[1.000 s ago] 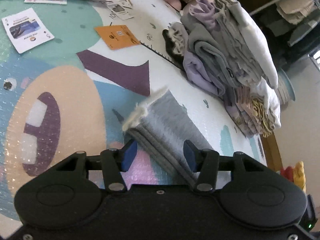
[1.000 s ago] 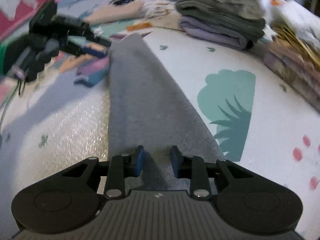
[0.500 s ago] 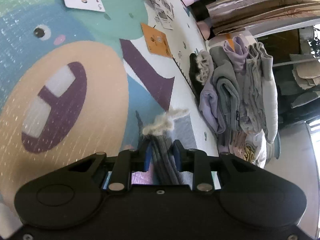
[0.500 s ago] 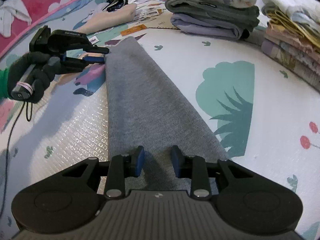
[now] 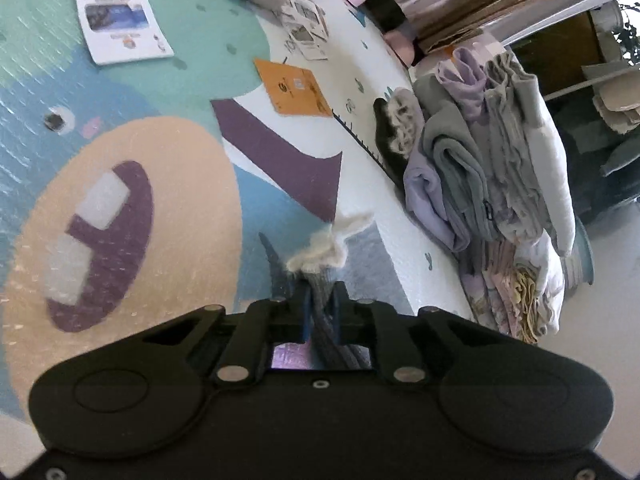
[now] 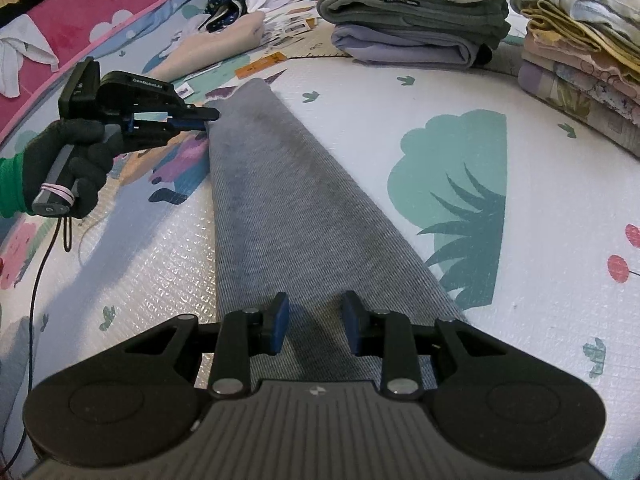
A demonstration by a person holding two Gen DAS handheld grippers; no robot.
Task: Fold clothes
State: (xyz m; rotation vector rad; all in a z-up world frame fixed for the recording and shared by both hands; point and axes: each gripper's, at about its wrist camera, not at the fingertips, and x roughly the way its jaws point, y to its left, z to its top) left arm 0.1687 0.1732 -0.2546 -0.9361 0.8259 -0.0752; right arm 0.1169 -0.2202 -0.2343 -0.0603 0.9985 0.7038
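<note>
A long grey garment (image 6: 288,200), folded into a narrow strip, lies flat on the patterned play mat (image 6: 500,92). At its far left corner my left gripper (image 6: 208,118), held by a gloved hand with a green sleeve, pinches the edge. In the left wrist view that gripper (image 5: 322,300) is shut on the bunched grey garment (image 5: 320,280), and a tuft of white fleecy lining (image 5: 328,248) sticks out past the tips. My right gripper (image 6: 316,320) sits over the strip's near end. Its jaws are opening, and the cloth lies flat under the gap with no pad pressing it.
Stacks of folded clothes (image 6: 416,20) stand at the mat's far side, with another pile (image 6: 580,60) to the right. An orange card (image 5: 296,88) and a white leaflet (image 5: 120,20) lie on the mat. A beige garment (image 6: 216,48) and a pink mat (image 6: 100,12) are at the far left.
The left jaws have closed from wide apart onto the garment's corner, bunching it, and that view has rolled. The right jaws have parted a little over the cloth.
</note>
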